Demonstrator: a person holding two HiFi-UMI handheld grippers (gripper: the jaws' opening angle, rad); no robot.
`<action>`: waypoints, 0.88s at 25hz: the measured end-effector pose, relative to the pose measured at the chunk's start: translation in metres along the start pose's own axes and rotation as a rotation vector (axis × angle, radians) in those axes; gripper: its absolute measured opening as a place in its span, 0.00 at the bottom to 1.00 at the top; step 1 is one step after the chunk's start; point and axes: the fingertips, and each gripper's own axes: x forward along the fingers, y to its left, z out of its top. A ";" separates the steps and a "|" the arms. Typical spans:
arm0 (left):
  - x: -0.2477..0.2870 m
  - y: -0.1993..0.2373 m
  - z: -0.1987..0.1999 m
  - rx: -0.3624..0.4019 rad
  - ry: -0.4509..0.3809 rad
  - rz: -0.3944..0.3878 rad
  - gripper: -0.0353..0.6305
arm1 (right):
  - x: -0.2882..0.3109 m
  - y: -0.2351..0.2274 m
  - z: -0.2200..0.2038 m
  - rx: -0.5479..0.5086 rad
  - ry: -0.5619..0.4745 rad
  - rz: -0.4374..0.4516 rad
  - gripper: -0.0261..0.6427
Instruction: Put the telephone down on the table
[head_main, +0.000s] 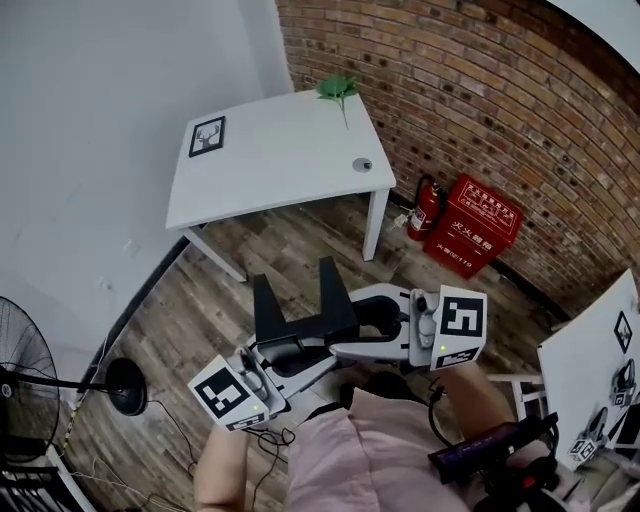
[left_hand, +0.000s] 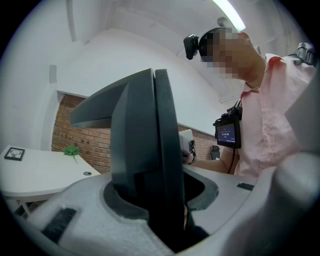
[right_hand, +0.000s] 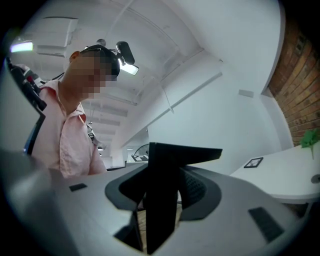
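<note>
- The telephone (head_main: 300, 312), black and angular, is hanging in the air above the wooden floor (head_main: 215, 310), well apart from the white tabletop (head_main: 270, 165).
- It is looking stiff, hard-shelled and fairly light. Its smooth panels are probably slippery, so the flat upright plates are offering the surest hold.
- The left tool (head_main: 283, 357) is pinching one plate, and the right tool (head_main: 362, 322) is pinching another from the opposite side.
- Both tools are pointing roughly level, facing each other before the person's chest.

Brick wall (head_main: 480, 90), wooden floor (head_main: 290, 250), standing fan (head_main: 20, 375)
</note>
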 end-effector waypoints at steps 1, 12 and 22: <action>0.002 0.003 -0.002 -0.009 0.002 -0.009 0.32 | -0.001 -0.004 -0.002 0.005 0.004 -0.012 0.30; 0.042 0.061 -0.022 -0.095 0.031 -0.050 0.32 | -0.022 -0.076 -0.015 0.078 0.015 -0.074 0.30; 0.080 0.165 -0.024 -0.180 0.072 -0.026 0.31 | -0.025 -0.189 -0.009 0.144 0.015 -0.056 0.30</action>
